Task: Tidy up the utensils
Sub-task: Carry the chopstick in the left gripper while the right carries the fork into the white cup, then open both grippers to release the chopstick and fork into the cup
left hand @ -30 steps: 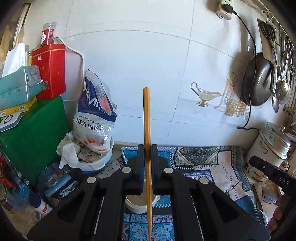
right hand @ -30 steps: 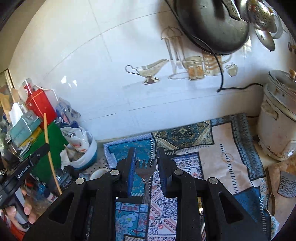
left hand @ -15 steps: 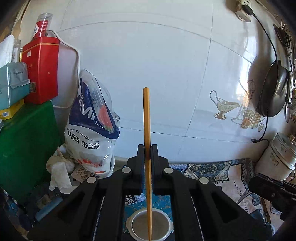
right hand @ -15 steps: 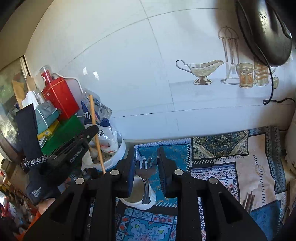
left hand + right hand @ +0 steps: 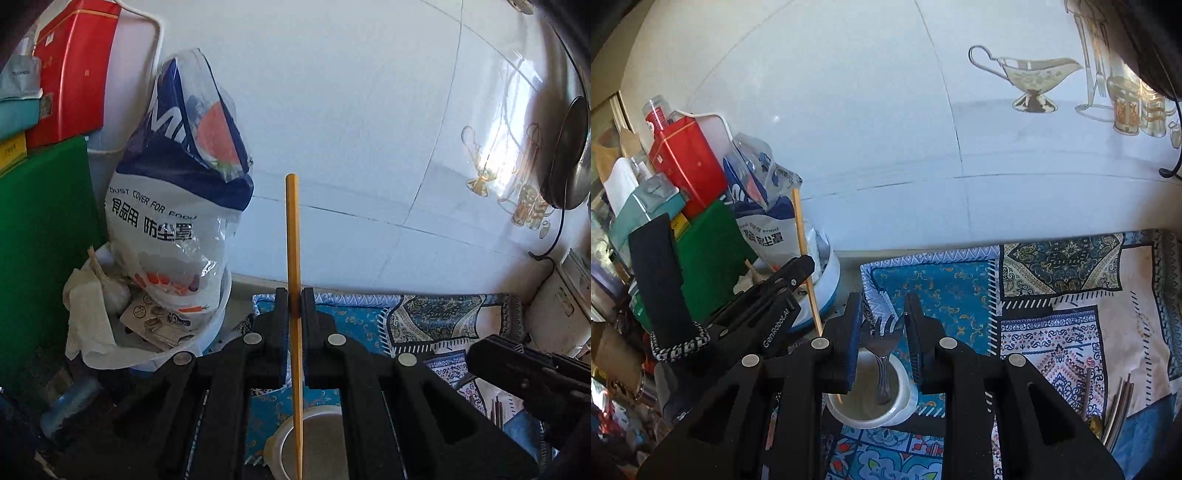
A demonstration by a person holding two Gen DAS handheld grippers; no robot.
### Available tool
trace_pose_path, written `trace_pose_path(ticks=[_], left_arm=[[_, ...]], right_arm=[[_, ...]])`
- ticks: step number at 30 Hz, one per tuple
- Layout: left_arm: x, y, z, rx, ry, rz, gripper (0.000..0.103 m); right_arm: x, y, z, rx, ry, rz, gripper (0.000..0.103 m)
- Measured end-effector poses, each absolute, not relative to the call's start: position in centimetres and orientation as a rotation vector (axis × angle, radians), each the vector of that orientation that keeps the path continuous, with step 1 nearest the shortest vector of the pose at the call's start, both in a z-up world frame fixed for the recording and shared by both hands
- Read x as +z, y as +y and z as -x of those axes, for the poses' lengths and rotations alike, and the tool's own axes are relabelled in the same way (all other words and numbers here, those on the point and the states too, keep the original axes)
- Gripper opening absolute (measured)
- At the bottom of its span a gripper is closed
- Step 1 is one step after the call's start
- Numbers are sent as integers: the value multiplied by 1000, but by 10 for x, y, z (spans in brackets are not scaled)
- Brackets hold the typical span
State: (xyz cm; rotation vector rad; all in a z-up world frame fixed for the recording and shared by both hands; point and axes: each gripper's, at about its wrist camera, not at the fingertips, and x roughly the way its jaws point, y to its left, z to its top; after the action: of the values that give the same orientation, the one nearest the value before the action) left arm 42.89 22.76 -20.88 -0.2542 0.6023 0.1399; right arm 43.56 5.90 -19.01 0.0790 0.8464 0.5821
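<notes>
Already both utensils are hanging over the white cup point(image 5: 871, 402), which serves as the landmark on the patterned cloth point(image 5: 1071, 295). The left gripper point(image 5: 294, 295) is clamping a wooden chopstick point(image 5: 293, 258) with its jaws nearly shut; the stick is standing close to upright, its top rising well above the fingers and its lower tip showing over the cup's mouth, though whether the tip is already inside the rim cannot be told. The right gripper point(image 5: 882, 314) is pinching a metal fork point(image 5: 882, 343) across its head with the jaws only partly apart, tines pointing up and the handle dangling down into the cup's opening, apparently not yet resting on the bottom. Judging from this, the carrying part looks nearly done and the lowering and releasing are what is remaining for these two pieces. More work seems left afterwards: a few loose utensils point(image 5: 1115, 406) are lying on the cloth to the right of the cup, well apart from it. The chopstick is looking plain, pale and slender, and the fork is looking dull grey with a narrow, ridged handle. To the left of the cup a white bowl point(image 5: 827, 280) with a printed bag point(image 5: 173, 206) is sitting close by.
</notes>
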Motion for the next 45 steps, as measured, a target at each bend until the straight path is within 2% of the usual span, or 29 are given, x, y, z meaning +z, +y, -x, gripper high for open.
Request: trace_pose_path(ticks=[8, 14, 28, 31, 33, 38, 42, 45], left_arm=[[-229, 239, -418, 103, 717, 299, 4], [-236, 236, -409, 86, 793, 286, 5], [-195, 218, -376, 111, 786, 234, 5], [-182, 210, -368, 116, 775, 227, 6], [-175, 202, -363, 119, 764, 222, 9], [-165, 178, -359, 128, 753, 213, 29], [-162, 153, -362, 116, 755, 199, 37], [-162, 132, -364, 100, 761, 191, 43]], right_arm=[[-228, 78, -444, 579, 984, -26, 21], [-233, 85, -444, 587, 1052, 5, 22], [-199, 58, -423, 616, 986, 35, 24], [-187, 44, -416, 612, 948, 53, 30], [-178, 31, -412, 602, 913, 64, 35], [-161, -2, -405, 564, 853, 78, 44], [-155, -34, -401, 525, 817, 90, 50], [-155, -58, -400, 498, 811, 84, 51]])
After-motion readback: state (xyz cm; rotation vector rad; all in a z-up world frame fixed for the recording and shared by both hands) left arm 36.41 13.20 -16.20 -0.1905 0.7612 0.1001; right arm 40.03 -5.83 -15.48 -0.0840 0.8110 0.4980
